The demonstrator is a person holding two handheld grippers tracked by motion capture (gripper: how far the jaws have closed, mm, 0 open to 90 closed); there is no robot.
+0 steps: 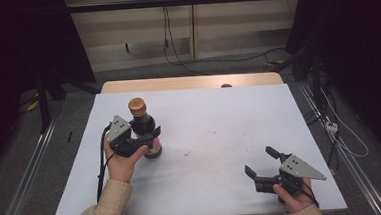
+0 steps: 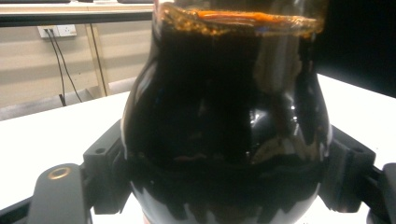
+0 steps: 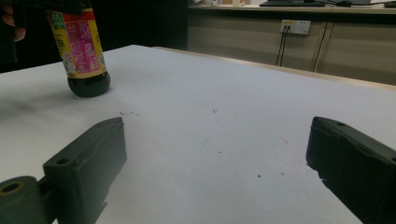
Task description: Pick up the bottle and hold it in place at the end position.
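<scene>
A dark sauce bottle [image 1: 143, 128] with an orange-brown cap and a pink label stands on the left of the white table [image 1: 214, 116]. My left gripper [image 1: 145, 139] is shut on the bottle's body, a jaw on each side. In the left gripper view the bottle [image 2: 224, 121] looms close, dark liquid up to its shoulder. My right gripper [image 1: 261, 164] rests low at the table's front right, open, nothing between its jaws. The right gripper view has the bottle [image 3: 81, 51] far off at upper left, its base touching the table.
Small dark specks [image 1: 189, 152] mark the table's middle. A wooden strip [image 1: 192, 82] runs along the far edge. Cables and a power strip [image 1: 331, 126] lie on the floor to the right. Metal rails flank the table.
</scene>
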